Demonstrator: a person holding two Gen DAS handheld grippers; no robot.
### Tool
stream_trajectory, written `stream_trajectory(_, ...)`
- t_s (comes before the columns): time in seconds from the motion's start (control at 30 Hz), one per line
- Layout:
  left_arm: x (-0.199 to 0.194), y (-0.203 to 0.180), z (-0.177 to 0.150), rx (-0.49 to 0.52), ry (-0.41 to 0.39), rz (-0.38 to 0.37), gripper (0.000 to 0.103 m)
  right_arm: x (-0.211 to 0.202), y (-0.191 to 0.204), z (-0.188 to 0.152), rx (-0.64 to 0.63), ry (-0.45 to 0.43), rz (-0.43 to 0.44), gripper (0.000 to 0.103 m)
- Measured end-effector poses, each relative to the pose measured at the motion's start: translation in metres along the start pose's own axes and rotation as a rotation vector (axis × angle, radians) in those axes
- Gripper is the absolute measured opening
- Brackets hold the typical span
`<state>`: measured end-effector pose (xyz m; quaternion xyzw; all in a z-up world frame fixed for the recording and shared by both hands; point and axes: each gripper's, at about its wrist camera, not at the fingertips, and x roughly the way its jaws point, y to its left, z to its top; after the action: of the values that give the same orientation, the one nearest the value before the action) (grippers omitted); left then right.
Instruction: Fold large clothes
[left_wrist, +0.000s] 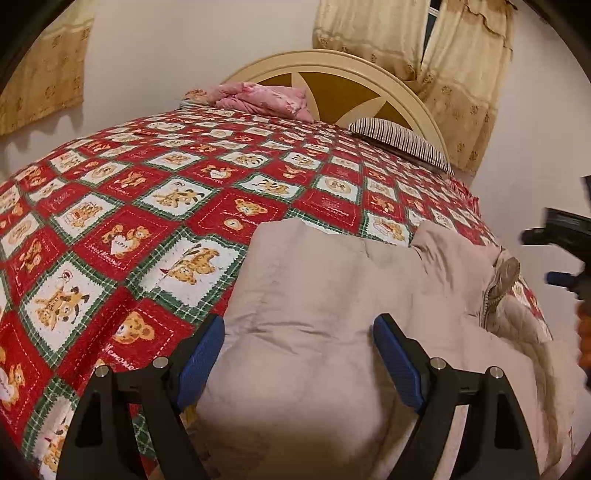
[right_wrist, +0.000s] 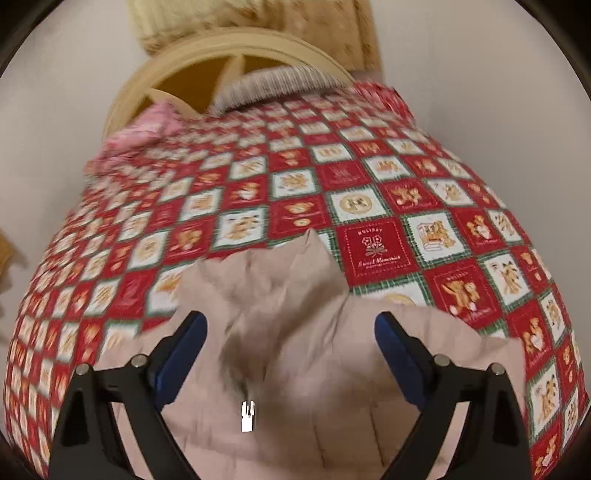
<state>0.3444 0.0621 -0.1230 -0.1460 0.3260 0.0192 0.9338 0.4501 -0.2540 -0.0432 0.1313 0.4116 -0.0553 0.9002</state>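
On the bed's near edge, left wrist view: we see the coat (left_wrist: 314, 295) lying on the quilt (left_wrist: 147, 192), left gripper (left_wrist: 299, 328) over it, jaws spread, nothing pinched. Right gripper (left_wrist: 561, 254) sits at frame right.

Right wrist view, blurred: our right gripper (right_wrist: 291, 328) hovers over the coat (right_wrist: 280, 295), jaws spread, zipper pull (right_wrist: 247, 416) between them, untouched.

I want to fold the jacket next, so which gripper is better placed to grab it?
Probably left: the left gripper is open, low over the beige jacket. The right gripper's view is motion-blurred.
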Motion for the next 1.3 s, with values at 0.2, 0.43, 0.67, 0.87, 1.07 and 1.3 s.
stream_trajectory(0.2, 0.007, 0.005, 0.001, -0.027, 0.020, -0.015, 0.083, 0.049, -0.001, 0.006, -0.013, 0.136, -0.078, 0.080)
stream_trajectory(0.43, 0.008, 0.006, 0.000, -0.033, 0.024, -0.022, 0.083, 0.023, -0.026, -0.015, -0.040, 0.125, -0.075, 0.011)
stream_trajectory(0.67, 0.008, 0.006, 0.000, -0.036, 0.023, -0.031, 0.083, 0.032, -0.074, -0.061, 0.047, 0.117, -0.076, 0.010)
stream_trajectory(0.87, -0.001, 0.002, 0.002, -0.005, -0.001, -0.069, 0.083, 0.031, -0.095, -0.089, 0.132, -0.081, 0.047, 0.009)
stream_trajectory(1.07, -0.051, -0.043, 0.043, 0.087, -0.131, -0.172, 0.084, 0.031, -0.095, -0.087, 0.145, -0.097, 0.073, 0.009)
stream_trajectory(1.3, 0.021, -0.190, 0.046, 0.494, 0.085, -0.210, 0.093, 0.031, -0.103, -0.092, 0.166, -0.111, 0.109, 0.010)
